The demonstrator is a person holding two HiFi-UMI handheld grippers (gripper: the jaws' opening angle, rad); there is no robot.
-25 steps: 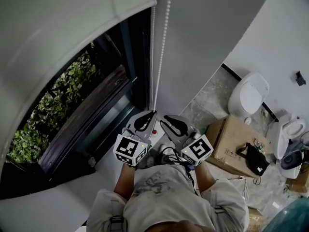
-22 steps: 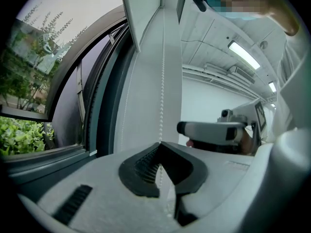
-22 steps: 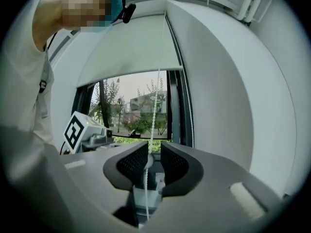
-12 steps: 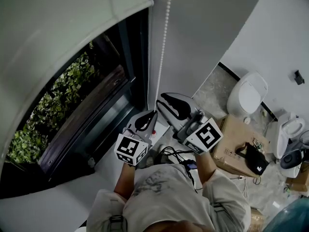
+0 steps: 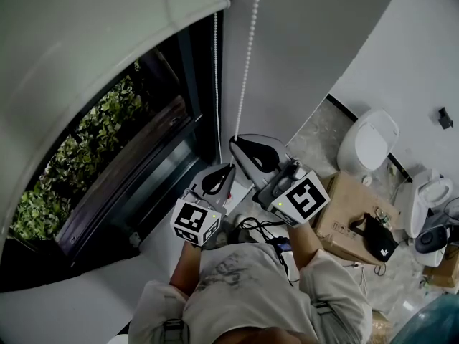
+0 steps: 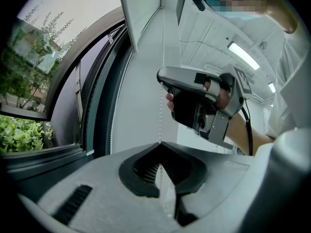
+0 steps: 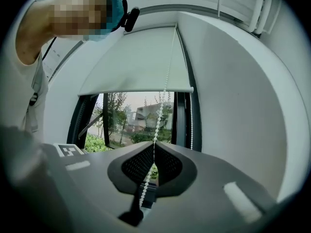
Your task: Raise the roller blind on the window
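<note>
White bead chain [image 5: 247, 63] is clenched by right gripper [image 5: 234, 140] & by left gripper [image 5: 230, 167] at its 6 o'clock; jerky pull cd slip beads, roller blind [image 5: 86, 34] drops.

White bead chain [image 5: 246, 63], grey-white blind [image 5: 93, 41]

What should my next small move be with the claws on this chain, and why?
Probably draw the right claw straight down. It is shut on the bead chain, higher than the left claw, which grips what looks like the same strand. The roller blind hangs over the upper part of the window, so more pull seems needed.
</note>
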